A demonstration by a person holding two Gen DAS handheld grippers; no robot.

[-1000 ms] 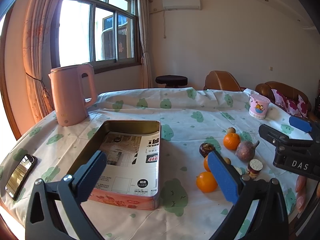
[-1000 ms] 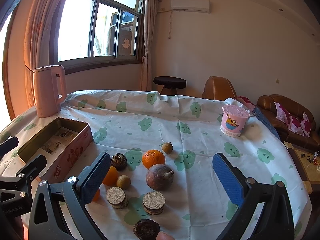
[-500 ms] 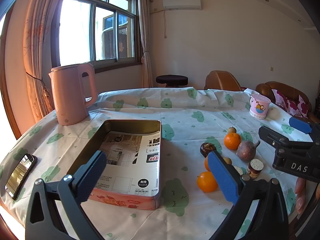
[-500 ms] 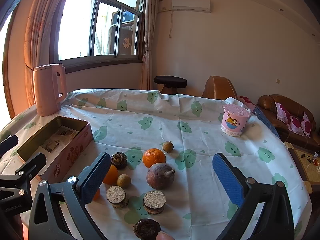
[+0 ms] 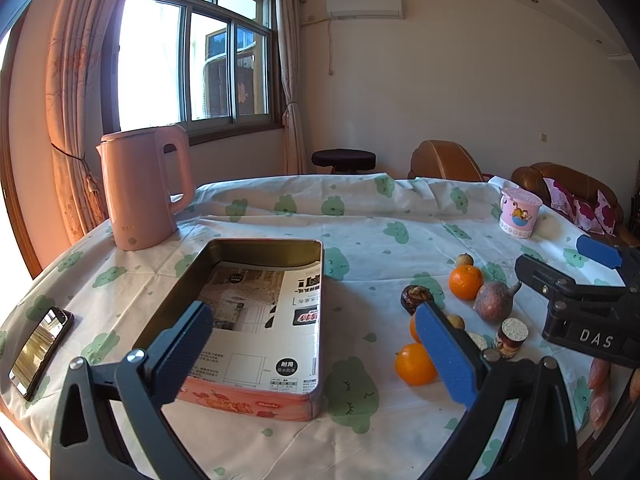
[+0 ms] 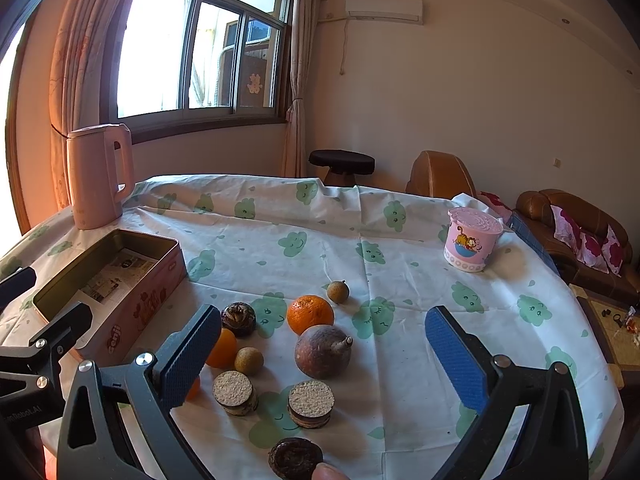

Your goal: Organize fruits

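Observation:
Several fruits lie grouped on the tablecloth: an orange point(image 6: 310, 314), a brown round fruit with a stem point(image 6: 323, 351), small tan fruits point(image 6: 338, 291), a second orange point(image 6: 221, 347) and cut brown pieces point(image 6: 311, 403). My right gripper point(image 6: 324, 354) is open, low above this group, nothing between its fingers. A pink tin box point(image 5: 256, 394) lined with printed paper lies to the left. My left gripper point(image 5: 316, 348) is open over the box's near right side and holds nothing. The oranges point(image 5: 465, 281) also show in the left wrist view, right of the box.
A pink kettle point(image 5: 140, 190) stands at the far left. A pink lidded cup point(image 6: 471, 243) sits at the far right. A phone point(image 5: 40, 346) lies near the left table edge. Sofa and chairs stand behind the table. A fingertip point(image 6: 328, 472) shows at the bottom edge.

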